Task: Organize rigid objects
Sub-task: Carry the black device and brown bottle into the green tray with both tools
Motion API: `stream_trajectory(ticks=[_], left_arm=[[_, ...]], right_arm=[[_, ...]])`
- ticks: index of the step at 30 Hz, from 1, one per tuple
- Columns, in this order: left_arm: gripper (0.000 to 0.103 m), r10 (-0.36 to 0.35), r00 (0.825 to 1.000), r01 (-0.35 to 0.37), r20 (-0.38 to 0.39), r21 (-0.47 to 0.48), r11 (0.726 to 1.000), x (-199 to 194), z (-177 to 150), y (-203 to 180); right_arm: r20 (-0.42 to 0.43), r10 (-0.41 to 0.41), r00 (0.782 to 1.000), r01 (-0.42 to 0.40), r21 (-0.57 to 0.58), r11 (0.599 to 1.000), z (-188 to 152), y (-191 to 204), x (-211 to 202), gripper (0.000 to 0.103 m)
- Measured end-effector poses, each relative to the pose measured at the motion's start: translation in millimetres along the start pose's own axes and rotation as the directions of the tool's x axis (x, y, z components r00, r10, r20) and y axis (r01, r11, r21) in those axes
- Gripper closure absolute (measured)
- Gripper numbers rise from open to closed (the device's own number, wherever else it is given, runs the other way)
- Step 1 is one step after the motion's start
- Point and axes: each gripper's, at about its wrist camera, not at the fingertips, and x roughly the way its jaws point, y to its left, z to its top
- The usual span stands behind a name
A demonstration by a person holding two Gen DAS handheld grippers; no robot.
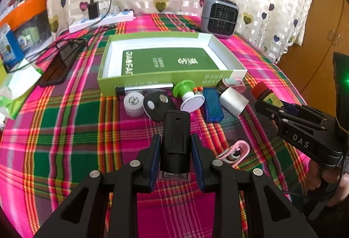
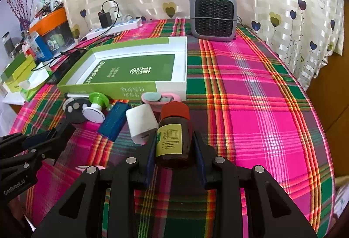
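Black cylinder thing (image 1: 175, 140) is sitting pinched in the left gripper (image 1: 176, 152) over the plaid desk (image 1: 76, 129), while the right gripper (image 2: 175, 150) is squeezing a brown red-capped bottle (image 2: 173, 135). Further back, small bits are crowding against the green box (image 1: 170, 59).

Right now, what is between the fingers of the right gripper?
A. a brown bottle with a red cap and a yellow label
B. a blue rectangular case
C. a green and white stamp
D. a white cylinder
A: in the right wrist view the right gripper has its blue pads on both sides of the brown bottle, while the other three things lie on the plaid cloth.
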Motion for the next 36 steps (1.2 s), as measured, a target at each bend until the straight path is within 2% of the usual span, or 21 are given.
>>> stream_trajectory(ticks=[18,28,36], left_arm=[[0.076,-0.023,0.999,0.023,0.033,0.013,1.0,-7,39,5],[0.076,-0.007,1.0,0.007,0.015,-0.008,1.0,14,69,24],[0.076,0.001,1.0,-0.001,0.008,-0.027,1.0,36,96,43]], right_arm=[[0.08,0.033,0.996,-0.035,0.019,0.999,30,1,-20,0.07],[0.071,0.071,0.995,-0.072,0.008,0.997,56,7,-3,0.07],[0.059,0.07,0.996,-0.07,-0.004,0.998,81,9,18,0.07]])
